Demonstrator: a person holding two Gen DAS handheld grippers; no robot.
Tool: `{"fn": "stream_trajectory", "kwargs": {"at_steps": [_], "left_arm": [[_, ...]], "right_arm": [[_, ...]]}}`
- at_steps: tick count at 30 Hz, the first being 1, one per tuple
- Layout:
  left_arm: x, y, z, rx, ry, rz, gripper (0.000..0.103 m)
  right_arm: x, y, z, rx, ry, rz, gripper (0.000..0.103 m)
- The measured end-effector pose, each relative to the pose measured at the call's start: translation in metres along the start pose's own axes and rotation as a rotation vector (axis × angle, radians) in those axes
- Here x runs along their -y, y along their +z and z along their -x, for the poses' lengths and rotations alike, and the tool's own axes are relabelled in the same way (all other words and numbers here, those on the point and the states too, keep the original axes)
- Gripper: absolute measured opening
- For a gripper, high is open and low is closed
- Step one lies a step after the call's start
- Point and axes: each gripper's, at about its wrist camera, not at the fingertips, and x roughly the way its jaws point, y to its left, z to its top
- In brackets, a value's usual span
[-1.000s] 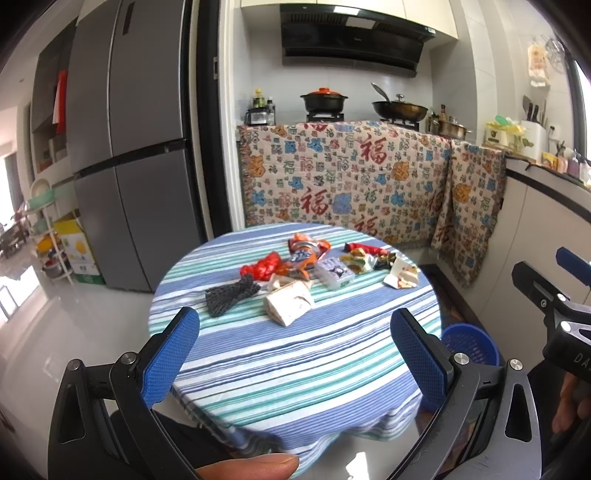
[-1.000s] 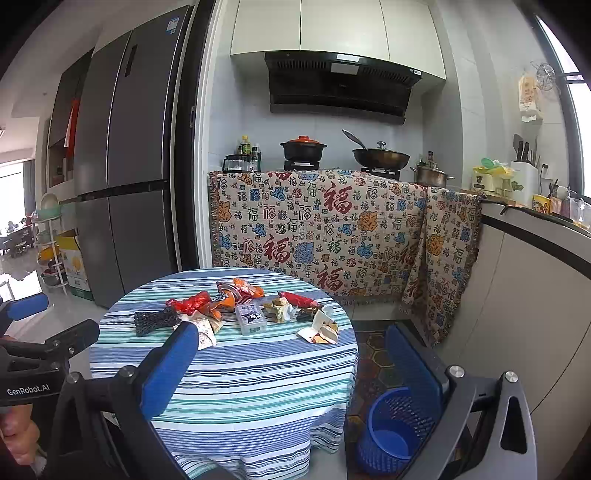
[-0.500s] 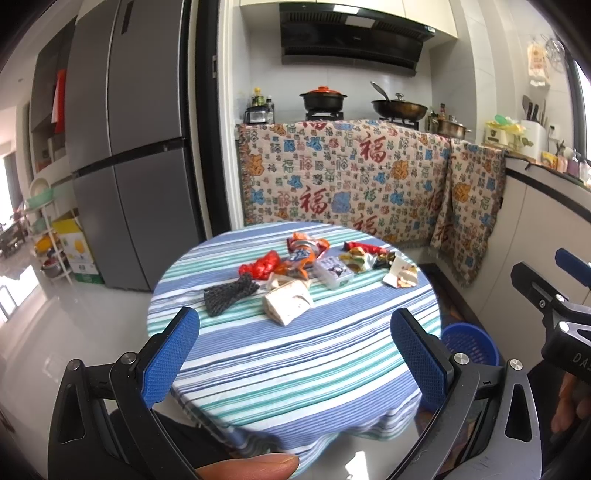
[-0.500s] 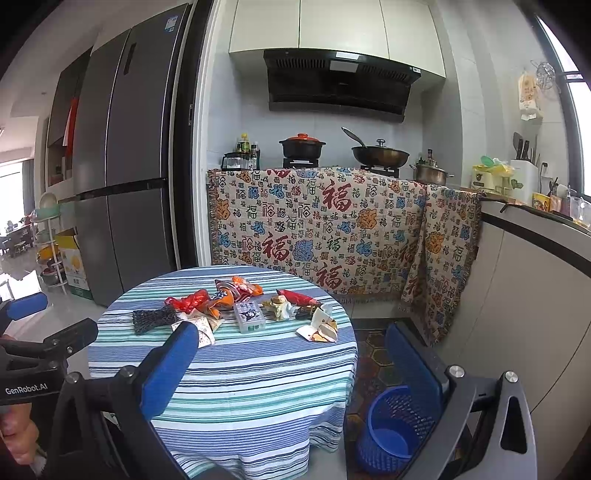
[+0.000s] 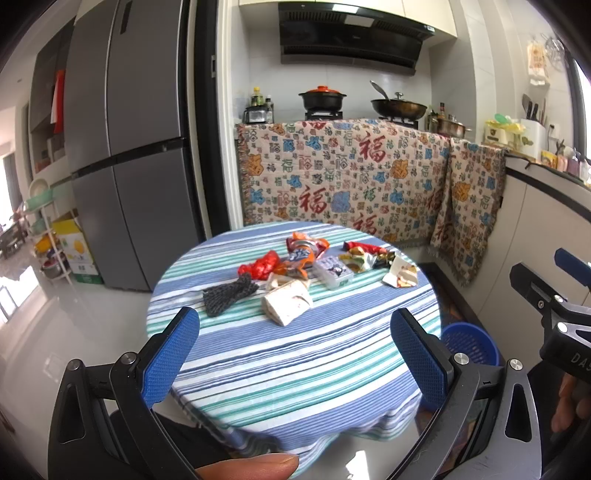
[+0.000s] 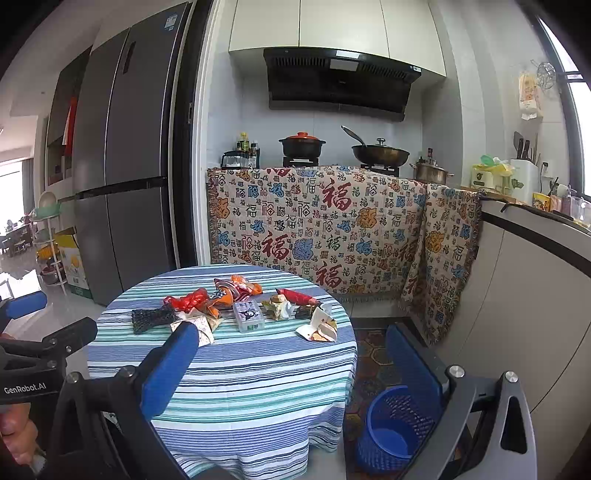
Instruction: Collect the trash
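Approaching the desk (image 5: 295, 354): both hand-held grippers, left (image 5: 295, 354) and right (image 6: 295, 373), spread wide and empty. Wrappers (image 5: 295, 258) lie ahead; the blue basket (image 6: 395, 424) sits below the right one, presumably for drop-off.

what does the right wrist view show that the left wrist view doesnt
Only the right wrist view shows the inside and floor of the blue plastic mesh bin beside the table, plus the white upper cabinets. Only the left wrist view shows a fingertip at its bottom edge. Both show the round striped tablecloth with scattered wrappers and both open grippers, left gripper and right gripper.
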Motion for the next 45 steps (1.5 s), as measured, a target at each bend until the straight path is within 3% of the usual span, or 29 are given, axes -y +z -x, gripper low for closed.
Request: {"fn": "stream_trajectory", "kwargs": {"at_steps": [35, 45], "left_arm": [[0.003, -0.003, -0.024, -0.058, -0.010, 0.002, 0.103], [-0.025, -0.009, -0.056, -0.085, -0.030, 0.053, 0.103]], "right_arm": [[0.009, -0.005, -0.022, -0.053, -0.006, -0.017, 0.103], [0.013, -0.013, -0.034, -0.065, -0.008, -0.027, 0.103]]}}
